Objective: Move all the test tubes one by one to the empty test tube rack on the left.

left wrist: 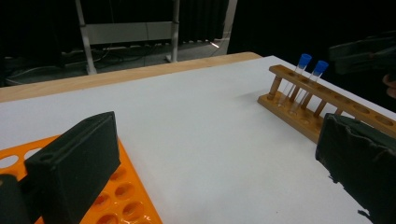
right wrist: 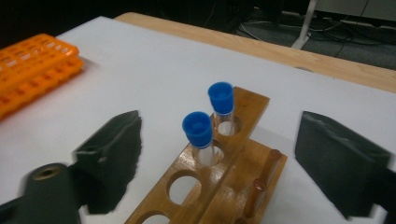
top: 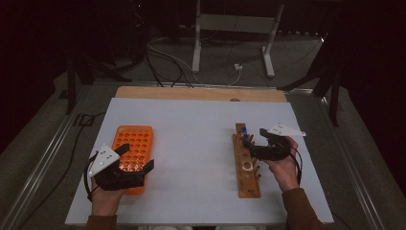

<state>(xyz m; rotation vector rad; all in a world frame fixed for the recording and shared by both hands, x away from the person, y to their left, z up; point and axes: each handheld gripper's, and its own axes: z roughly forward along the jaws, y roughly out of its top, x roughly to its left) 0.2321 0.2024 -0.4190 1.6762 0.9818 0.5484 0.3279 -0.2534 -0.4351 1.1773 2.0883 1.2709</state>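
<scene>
The right gripper (top: 256, 143) is held over the far part of a wooden test-tube rack (top: 248, 167), its jaws spread wide with nothing between them; in the right gripper view its two black jaws stand to either side of the rack's far end (right wrist: 219, 158) without touching it. Two clear test tubes with blue caps stand upright in the rack's two farthest holes, the nearer tube (right wrist: 200, 135) just beside the farther tube (right wrist: 222, 105), and the holes closer to the camera are empty. The right hand (top: 283, 167) grips the tool from the rack's right side. The left gripper (top: 136, 163) hovers over the near end of an orange tube tray (top: 136, 139), its jaws also wide apart and empty; the left gripper view shows one jaw above the tray's round holes (left wrist: 119, 196) and the other over the bare white table top (left wrist: 210, 140). The tray lies at the left of the table, well apart from the rack at the right. A strip of bare wood (top: 201, 93) edges the table's far side, and beyond it cables (top: 163, 60) lie on the dark floor by a white metal frame (top: 234, 28).
</scene>
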